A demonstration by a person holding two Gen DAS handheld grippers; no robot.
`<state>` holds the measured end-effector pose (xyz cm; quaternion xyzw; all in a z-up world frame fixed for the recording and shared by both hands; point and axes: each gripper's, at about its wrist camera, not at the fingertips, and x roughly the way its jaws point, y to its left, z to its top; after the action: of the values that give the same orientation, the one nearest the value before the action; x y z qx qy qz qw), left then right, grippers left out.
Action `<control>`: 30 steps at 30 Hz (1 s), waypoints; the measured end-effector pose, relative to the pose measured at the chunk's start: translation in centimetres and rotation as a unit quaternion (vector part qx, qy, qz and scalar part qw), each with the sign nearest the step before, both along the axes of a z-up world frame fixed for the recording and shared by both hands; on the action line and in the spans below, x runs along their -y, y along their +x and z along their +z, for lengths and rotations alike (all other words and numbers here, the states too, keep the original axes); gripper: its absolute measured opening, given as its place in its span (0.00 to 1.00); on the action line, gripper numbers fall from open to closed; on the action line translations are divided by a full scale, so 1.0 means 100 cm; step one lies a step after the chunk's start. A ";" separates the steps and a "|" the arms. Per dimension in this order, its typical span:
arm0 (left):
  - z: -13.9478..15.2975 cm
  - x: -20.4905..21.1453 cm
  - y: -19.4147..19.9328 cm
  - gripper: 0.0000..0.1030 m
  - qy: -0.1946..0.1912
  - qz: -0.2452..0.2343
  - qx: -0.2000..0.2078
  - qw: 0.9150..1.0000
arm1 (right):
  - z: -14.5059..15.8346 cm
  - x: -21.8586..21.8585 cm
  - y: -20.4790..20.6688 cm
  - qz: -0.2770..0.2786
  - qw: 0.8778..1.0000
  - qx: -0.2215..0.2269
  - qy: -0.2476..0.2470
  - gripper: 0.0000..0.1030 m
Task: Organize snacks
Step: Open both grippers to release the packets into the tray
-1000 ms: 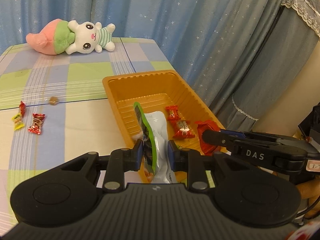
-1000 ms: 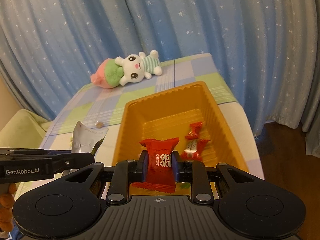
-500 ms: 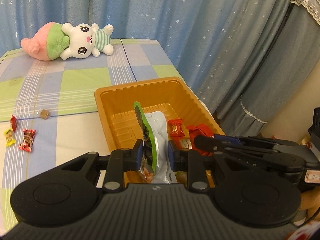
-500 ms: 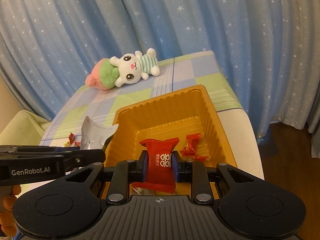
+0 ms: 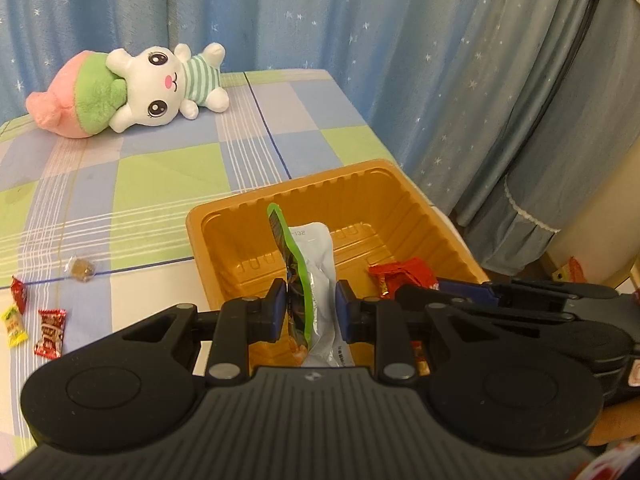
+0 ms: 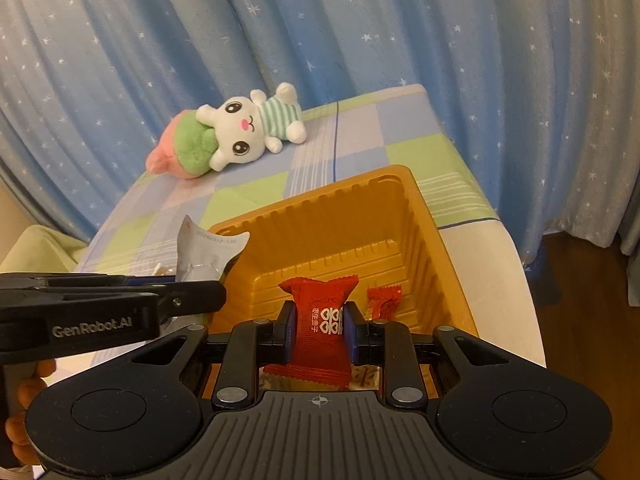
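Observation:
My left gripper point(image 5: 311, 308) is shut on a green and silver snack pouch point(image 5: 310, 268) and holds it upright over the near end of the orange tray point(image 5: 360, 184). My right gripper point(image 6: 319, 322) is shut on a red candy packet point(image 6: 320, 320), also over the tray's near end point(image 6: 340, 200). The pouch shows at the left of the right wrist view point(image 6: 200, 252). A small red candy point(image 6: 382, 300) lies in the tray. The right gripper body point(image 5: 520, 304) shows at the right of the left wrist view.
A plush bunny point(image 5: 132, 96) lies at the table's far end. Loose candies lie left of the tray: a red one point(image 5: 50, 332), a yellow one point(image 5: 14, 322), a brown one point(image 5: 81, 268). Blue curtains hang behind; the table's right edge runs close beside the tray.
Both grippers have moved forward over the tray, each still holding its snack. The tray sits closer and lower in both views.

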<state>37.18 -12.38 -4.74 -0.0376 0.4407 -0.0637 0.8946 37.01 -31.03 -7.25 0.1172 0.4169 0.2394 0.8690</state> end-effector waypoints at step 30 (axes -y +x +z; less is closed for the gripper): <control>-0.013 -0.014 -0.001 0.24 -0.011 -0.008 -0.016 1.000 | -0.008 -0.009 0.010 -0.006 1.000 -0.015 -0.002 0.25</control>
<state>37.08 -11.01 -5.99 -0.0452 0.4548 -0.0753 0.8863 37.98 -30.14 -8.03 0.1214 0.4302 0.2311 0.8642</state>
